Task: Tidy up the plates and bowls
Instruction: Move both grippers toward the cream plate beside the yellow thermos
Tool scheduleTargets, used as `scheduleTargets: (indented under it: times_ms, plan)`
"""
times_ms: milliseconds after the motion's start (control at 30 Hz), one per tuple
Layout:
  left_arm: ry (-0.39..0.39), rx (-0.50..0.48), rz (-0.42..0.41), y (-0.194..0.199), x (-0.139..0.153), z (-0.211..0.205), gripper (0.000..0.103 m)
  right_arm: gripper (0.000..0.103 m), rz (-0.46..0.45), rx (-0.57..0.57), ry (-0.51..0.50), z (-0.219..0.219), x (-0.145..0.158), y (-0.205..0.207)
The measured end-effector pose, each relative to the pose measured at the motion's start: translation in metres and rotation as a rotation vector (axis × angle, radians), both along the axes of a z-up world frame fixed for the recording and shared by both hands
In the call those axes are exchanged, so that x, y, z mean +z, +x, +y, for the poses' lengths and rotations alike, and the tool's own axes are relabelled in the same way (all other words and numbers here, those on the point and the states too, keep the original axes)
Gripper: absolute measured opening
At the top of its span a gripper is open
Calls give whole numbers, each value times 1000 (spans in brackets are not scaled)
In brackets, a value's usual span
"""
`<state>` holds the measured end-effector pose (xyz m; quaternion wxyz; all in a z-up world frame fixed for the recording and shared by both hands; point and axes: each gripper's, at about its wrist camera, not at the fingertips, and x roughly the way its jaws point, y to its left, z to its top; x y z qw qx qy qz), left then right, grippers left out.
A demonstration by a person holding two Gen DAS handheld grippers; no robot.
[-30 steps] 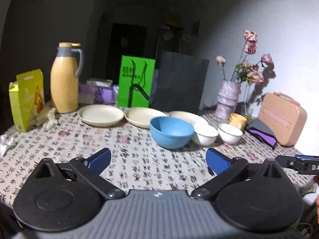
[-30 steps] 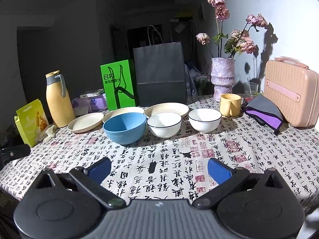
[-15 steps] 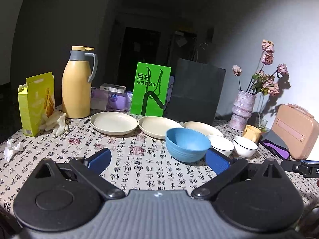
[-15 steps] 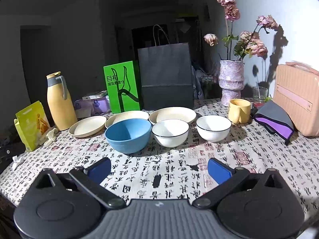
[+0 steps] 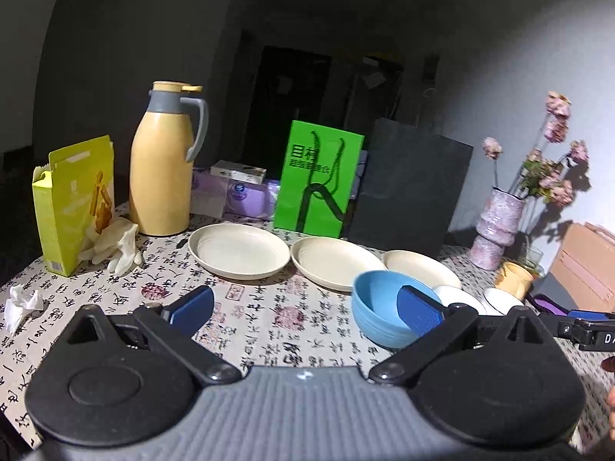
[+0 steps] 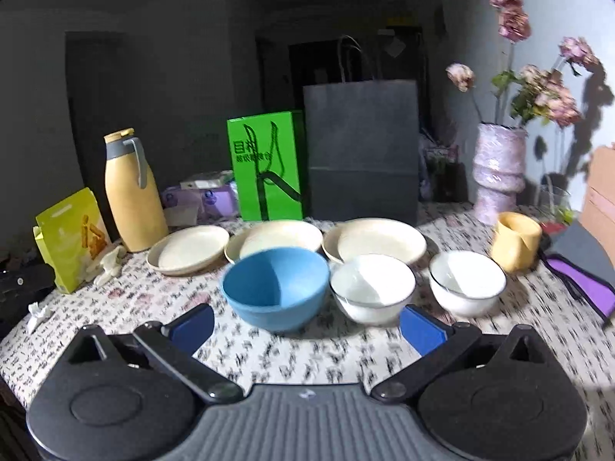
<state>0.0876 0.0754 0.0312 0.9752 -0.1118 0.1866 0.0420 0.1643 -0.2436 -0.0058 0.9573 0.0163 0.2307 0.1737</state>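
Observation:
Three cream plates stand in a row on the patterned tablecloth: left plate (image 5: 239, 250) (image 6: 189, 248), middle plate (image 5: 333, 262) (image 6: 282, 237), right plate (image 5: 421, 263) (image 6: 376, 239). In front of them sit a blue bowl (image 5: 378, 313) (image 6: 275, 288) and two white bowls, one (image 6: 373, 288) beside the blue bowl, the other (image 6: 467, 282) further right. My left gripper (image 5: 305, 309) is open above the table, short of the plates. My right gripper (image 6: 306, 324) is open just before the blue and white bowls, holding nothing.
At the back stand a yellow thermos (image 5: 163, 161), a green bag (image 5: 317, 180), a black paper bag (image 6: 361, 150) and a vase of dried flowers (image 6: 497, 171). A yellow cup (image 6: 515, 240), a yellow box (image 5: 73, 203) and white gloves (image 5: 117, 244) lie at the sides.
Both grippers have moved forward toward the dishes, which now look larger. The left view has swung left toward the plates; the right view has closed on the bowls. Jaws stay open.

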Motion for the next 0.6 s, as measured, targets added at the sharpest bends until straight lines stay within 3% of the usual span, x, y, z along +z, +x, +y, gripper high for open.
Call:
scheduleTargets:
  times_ms: [367,500,600]
  plan:
    - [-30,74,42,49,18,34,103,103,24,104,8,40,16,73]
    - [-87,75,41,59,24,46,103,103,27,138,26,56,22,96]
    - [-89,111,49,69,30,52,103,103,37,172,39,68,27,114]
